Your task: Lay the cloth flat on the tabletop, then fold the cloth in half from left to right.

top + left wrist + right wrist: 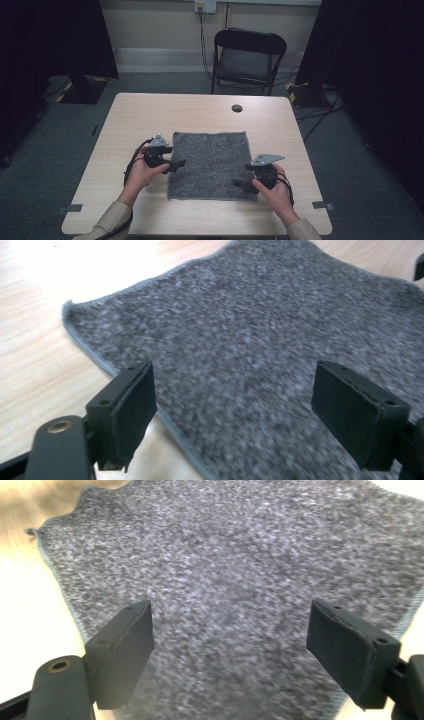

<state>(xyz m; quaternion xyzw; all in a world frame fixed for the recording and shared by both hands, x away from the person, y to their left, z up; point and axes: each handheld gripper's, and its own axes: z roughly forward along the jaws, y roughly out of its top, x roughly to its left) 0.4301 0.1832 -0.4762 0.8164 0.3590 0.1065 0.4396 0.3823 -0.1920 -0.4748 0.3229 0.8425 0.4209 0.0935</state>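
A square grey speckled fabric mat lies flat near the middle of the pale wooden surface, with bare wood on every side of it. The left gripper hangs over the mat's left edge, jaws spread wide with nothing between them. The right gripper sits over the mat's near right corner, jaws equally wide and empty. A black folding chair stands well beyond the mat.

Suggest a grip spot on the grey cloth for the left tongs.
Probably the hemmed left edge of the grey cloth, coming in low from the left. The cloth lies flat on the table, so only the border gives a lip; the open left tongs are at it.
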